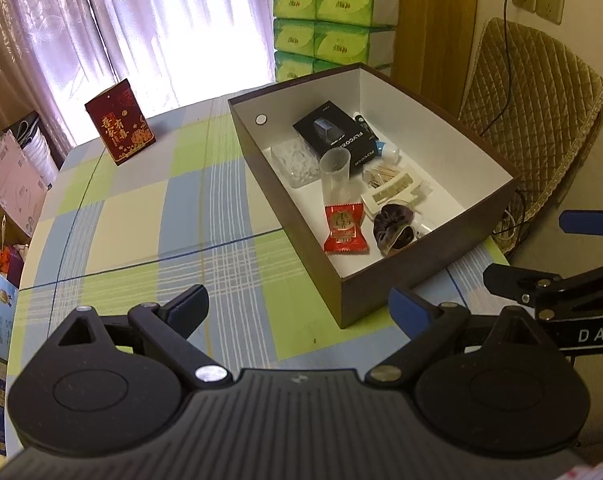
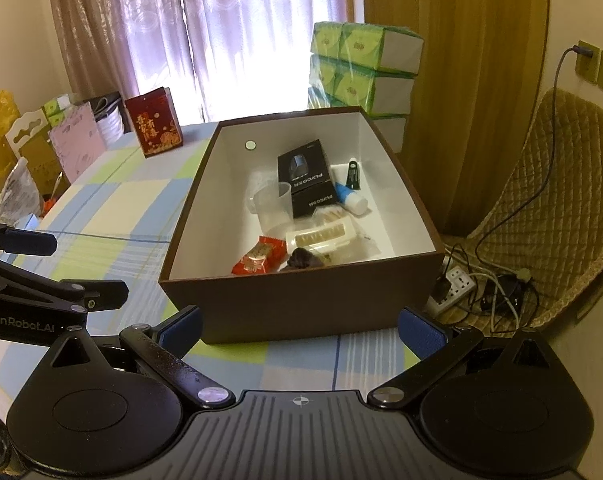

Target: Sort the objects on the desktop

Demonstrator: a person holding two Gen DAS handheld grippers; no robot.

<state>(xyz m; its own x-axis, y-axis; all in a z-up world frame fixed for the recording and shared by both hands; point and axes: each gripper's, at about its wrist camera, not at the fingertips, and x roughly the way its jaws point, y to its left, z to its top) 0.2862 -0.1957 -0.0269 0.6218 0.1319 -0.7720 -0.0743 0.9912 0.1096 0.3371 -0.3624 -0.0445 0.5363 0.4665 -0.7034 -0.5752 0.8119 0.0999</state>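
Observation:
A brown box with a white inside (image 1: 401, 280) (image 2: 301, 304) stands on the checked tablecloth (image 1: 141, 220) (image 2: 113, 216). In it lie a red snack packet (image 1: 345, 230) (image 2: 259, 260), a clear cup (image 1: 335, 172) (image 2: 273, 208), a black carton (image 1: 337, 134) (image 2: 307, 178), a purple scrunchie (image 1: 393, 230), a white case (image 1: 393, 192) (image 2: 321, 236) and a blue-white tube (image 2: 351, 198). My left gripper (image 1: 299, 312) (image 2: 73, 268) is open over the cloth, left of the box. My right gripper (image 2: 301, 332) (image 1: 541, 250) is open and empty before the box's near wall.
A red gift box (image 1: 119, 122) (image 2: 155, 124) stands upright on the table's far side. Green tissue packs (image 1: 333, 20) (image 2: 365, 68) are stacked behind the box. A quilted chair (image 1: 533, 120) (image 2: 561, 184) and a power strip (image 2: 453, 284) are at right, cartons (image 1: 9, 184) at left.

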